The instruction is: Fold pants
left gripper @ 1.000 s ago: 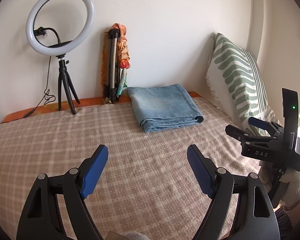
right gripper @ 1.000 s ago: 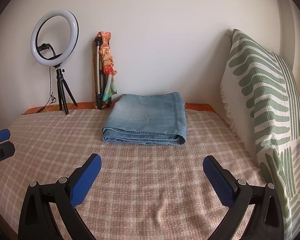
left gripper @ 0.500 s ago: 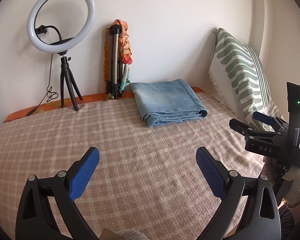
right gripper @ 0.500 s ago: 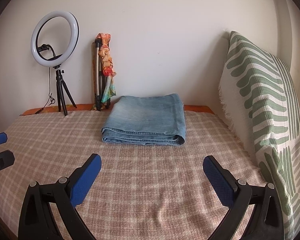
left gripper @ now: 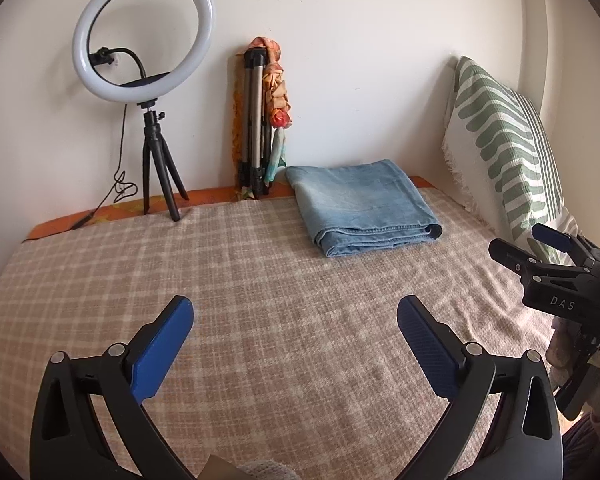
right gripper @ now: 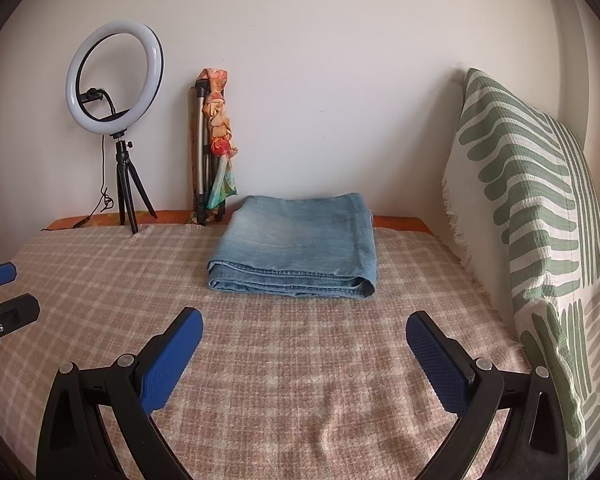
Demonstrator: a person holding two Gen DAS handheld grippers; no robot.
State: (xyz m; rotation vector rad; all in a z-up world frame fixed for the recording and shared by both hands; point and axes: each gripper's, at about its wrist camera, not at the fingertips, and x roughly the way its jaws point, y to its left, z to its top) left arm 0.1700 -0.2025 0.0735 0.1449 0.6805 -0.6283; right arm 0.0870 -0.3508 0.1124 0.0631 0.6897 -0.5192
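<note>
The blue denim pants [left gripper: 364, 208] lie folded into a flat rectangle at the far side of the bed, near the wall; in the right wrist view they [right gripper: 296, 248] sit straight ahead. My left gripper [left gripper: 294, 308] is open wide over the checked blanket [left gripper: 260, 272], well short of the pants, with nothing between its blue pads. My right gripper [right gripper: 305, 318] is also open and empty, closer to the pants but apart from them. It also shows at the right edge of the left wrist view [left gripper: 516, 237], held in a gloved hand.
A green-and-white pillow [right gripper: 532, 208] leans against the right wall beside the pants. A ring light on a small tripod [left gripper: 153, 136] and a folded tripod with a scarf [left gripper: 256, 120] stand at the back wall. The blanket in front of the pants is bare.
The left gripper's jaws have spread wider apart, and its view has shifted slightly. The right gripper and the folded pants have stayed where they were.
</note>
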